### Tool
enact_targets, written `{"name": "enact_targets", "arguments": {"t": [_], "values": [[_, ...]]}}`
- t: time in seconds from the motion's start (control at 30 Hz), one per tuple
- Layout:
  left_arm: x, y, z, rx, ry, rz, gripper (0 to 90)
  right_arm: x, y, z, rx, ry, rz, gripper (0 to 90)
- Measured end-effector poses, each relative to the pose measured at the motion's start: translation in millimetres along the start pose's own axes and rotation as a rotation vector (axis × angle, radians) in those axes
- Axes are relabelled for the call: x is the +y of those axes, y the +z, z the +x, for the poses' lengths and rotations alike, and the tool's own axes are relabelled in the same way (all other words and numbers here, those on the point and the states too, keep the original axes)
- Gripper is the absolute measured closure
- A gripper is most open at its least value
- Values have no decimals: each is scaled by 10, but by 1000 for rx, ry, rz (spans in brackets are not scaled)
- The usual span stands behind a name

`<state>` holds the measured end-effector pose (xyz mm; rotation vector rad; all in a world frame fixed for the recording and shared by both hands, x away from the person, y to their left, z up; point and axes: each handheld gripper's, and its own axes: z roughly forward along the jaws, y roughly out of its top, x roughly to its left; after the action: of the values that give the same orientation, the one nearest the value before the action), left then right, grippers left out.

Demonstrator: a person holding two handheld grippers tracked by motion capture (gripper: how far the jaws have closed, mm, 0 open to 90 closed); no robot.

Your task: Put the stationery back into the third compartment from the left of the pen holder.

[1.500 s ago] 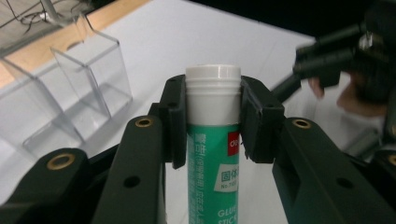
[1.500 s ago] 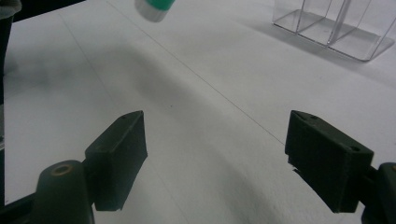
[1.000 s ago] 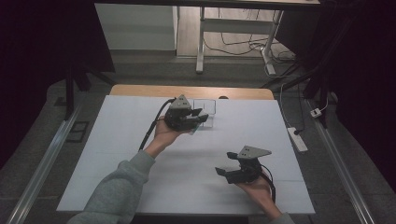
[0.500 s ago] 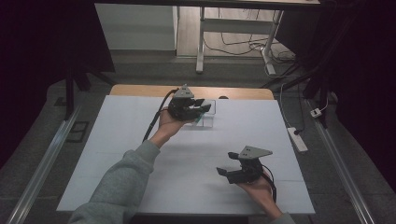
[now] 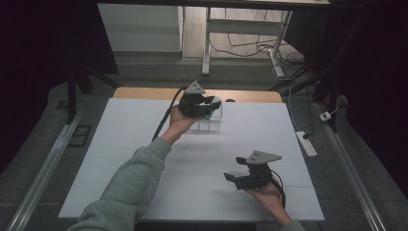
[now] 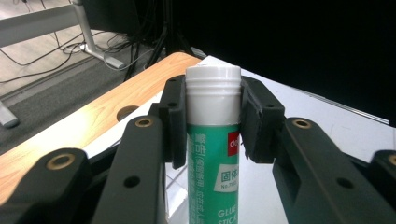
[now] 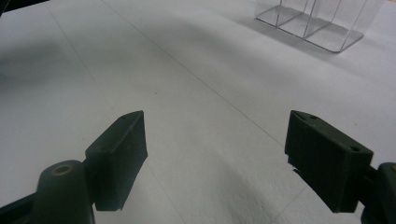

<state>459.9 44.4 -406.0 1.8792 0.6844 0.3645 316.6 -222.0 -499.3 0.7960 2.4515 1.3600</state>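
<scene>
The left gripper (image 6: 214, 123) is clamped on a glue stick (image 6: 214, 154), its two black jaws pressing the tube from either side just below the white cap, at the seam where the white top meets the green label (the label carries printed characters and the words "GLUE STICK" low down). The stick stands upright between the jaws in the left gripper view, cap uppermost. In the high view the left gripper (image 5: 206, 107) is held up at the far middle of the white counter (image 5: 120, 144), above a small clear plastic organizer (image 5: 210, 121) that sits near the counter's far edge; whether the stick's lower end touches the organizer cannot be told. A black cable trails from this gripper back along the person's grey sleeve (image 5: 130, 187). The right gripper (image 7: 215, 161) hangs wide open and grips nothing, its two jaws well apart over bare counter surface, with the clear organizer (image 7: 310, 21) visible farther off at the upper right of the right gripper view, its thin dividers marking separate compartments. In the high view the right gripper (image 5: 240, 178) sits low at the near right of the counter, well apart from the left one, the grey three-cornered plate on its top.
</scene>
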Motion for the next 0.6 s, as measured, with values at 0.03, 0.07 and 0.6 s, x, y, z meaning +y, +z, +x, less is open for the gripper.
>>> {"name": "enact_targets", "arguments": {"t": [0.03,0.07,0.6], "values": [[2,18,16,2,-1,0,644,-2,-1,0,-1,0,0,199],[4,36,34,1,-6,0,643,-4,-1,-2,2,1,0,199],[55,402,246,30,-59,15,643,-20,12,-17,2,5,12,199]]}}
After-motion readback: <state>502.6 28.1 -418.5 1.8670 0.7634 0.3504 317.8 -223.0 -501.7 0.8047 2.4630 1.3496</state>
